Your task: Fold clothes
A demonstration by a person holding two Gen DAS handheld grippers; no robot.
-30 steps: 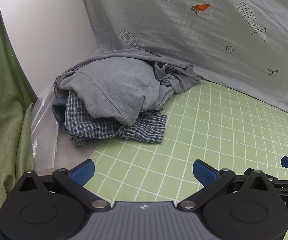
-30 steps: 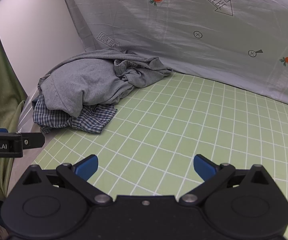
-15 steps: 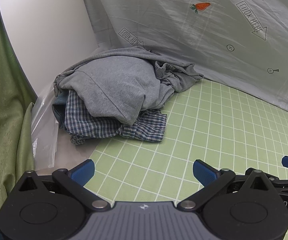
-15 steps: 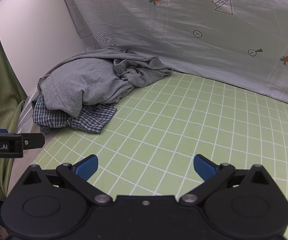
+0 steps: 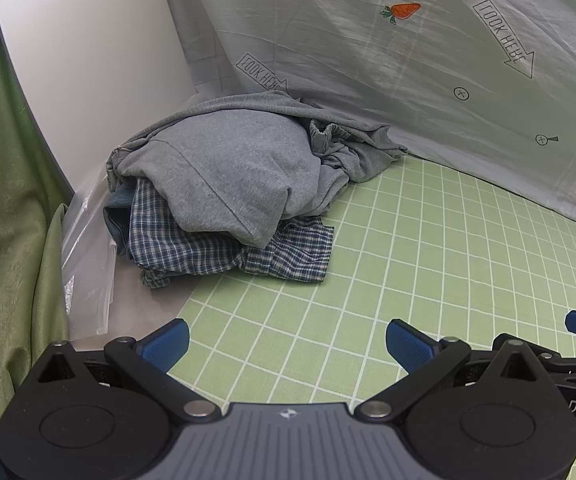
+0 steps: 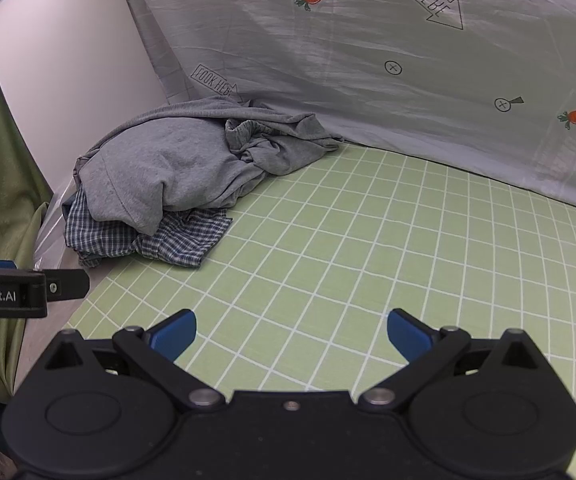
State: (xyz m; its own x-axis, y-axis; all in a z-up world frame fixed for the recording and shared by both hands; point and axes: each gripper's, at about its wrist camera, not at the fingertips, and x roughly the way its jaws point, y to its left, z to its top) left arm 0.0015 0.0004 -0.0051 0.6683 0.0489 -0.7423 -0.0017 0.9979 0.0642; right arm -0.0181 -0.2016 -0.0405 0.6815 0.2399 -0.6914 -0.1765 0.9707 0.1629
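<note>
Left gripper (image 5: 287, 342) and right gripper (image 6: 291, 332), both with jaws spread wide and empty, above the green grid mat (image 6: 368, 264); grey T-shirt (image 5: 223, 168) heaped on a checked shirt (image 5: 223, 246) at the mat's far-left corner.

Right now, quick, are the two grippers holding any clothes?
Left gripper: open, holding nothing.
Right gripper: open, holding nothing.
The pile of clothes lies untouched.
</note>
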